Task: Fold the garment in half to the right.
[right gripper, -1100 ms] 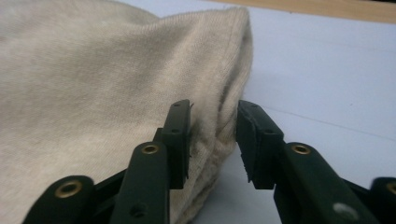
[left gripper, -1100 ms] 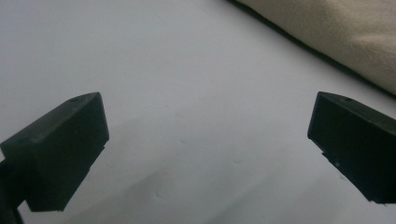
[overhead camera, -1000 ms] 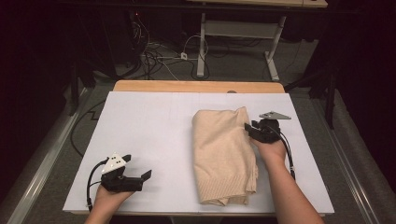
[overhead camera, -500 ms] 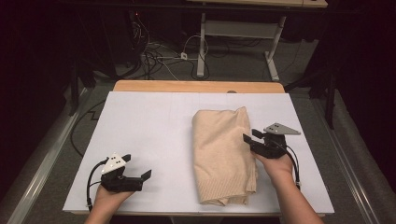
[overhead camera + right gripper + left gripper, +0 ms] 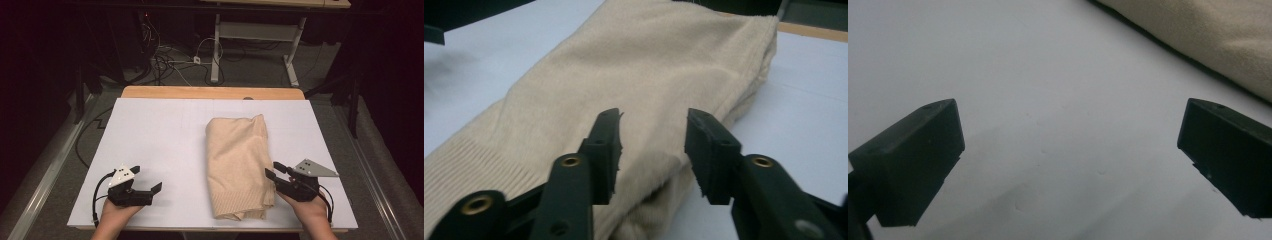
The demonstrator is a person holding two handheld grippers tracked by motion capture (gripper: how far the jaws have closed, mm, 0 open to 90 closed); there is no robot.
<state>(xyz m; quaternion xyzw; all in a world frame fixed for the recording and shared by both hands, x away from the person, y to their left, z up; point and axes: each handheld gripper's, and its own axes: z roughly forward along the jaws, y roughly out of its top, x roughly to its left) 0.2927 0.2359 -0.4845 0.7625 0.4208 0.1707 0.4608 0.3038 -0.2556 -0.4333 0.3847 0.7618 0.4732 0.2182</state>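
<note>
A folded beige sweater [image 5: 239,165] lies lengthwise on the white table [image 5: 165,130], right of centre. My right gripper [image 5: 272,170] sits at the sweater's near right edge, its tips pointing at the cloth. In the right gripper view its jaws [image 5: 651,140] stand apart just above the sweater [image 5: 649,65]. They have just been closing a little, and no cloth is pinched between them. My left gripper [image 5: 147,178] rests at the near left of the table, open wide. In the left gripper view its jaws [image 5: 1068,145] frame bare table, with the sweater's edge [image 5: 1208,35] at the top right.
A wooden strip [image 5: 210,92] runs along the table's far edge. Cables [image 5: 170,62] and a white desk frame [image 5: 250,35] lie on the dark floor beyond. Bare white surface spreads left of the sweater.
My right hand has slid along the sweater's right side from its far end toward the near edge. The left hand has stayed put.
</note>
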